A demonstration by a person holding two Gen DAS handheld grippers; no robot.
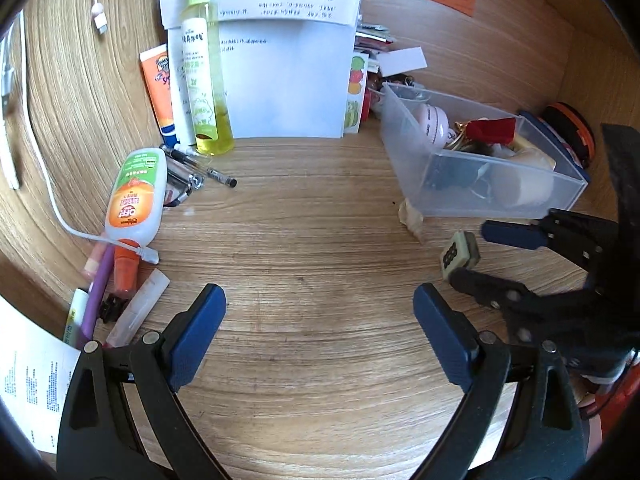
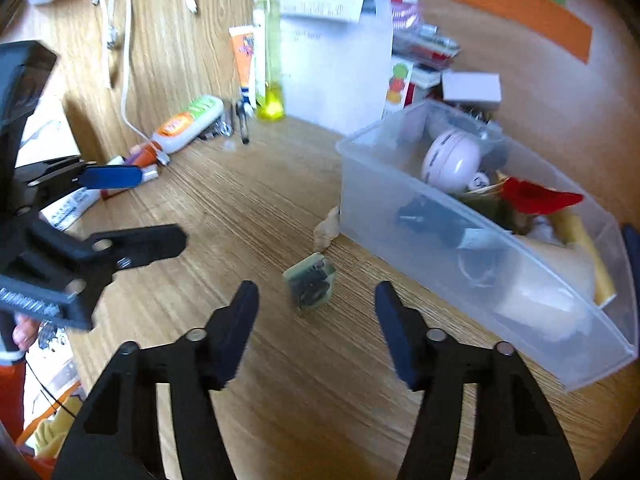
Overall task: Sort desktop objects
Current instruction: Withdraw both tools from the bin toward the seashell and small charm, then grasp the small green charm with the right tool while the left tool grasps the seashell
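Right gripper [image 2: 316,312] part open around mahjong tile [image 2: 310,286], untouched; left gripper [image 1: 320,324] wide, empty

Both pictures are bright with soft daylight. The right view is blurry. Edges bend round and go dark at the corners.

The left wrist camera looks forward and steeply down along its hand-held gripper [image 1: 319,336] onto the wooden table [image 1: 320,240], close above it. The right wrist camera looks likewise, from the right and nearer the clear bin [image 2: 460,240]. Both views share the bin, the small tile [image 1: 459,255] [image 2: 310,286], the white papers [image 1: 284,88] far off, and each other's gripper.
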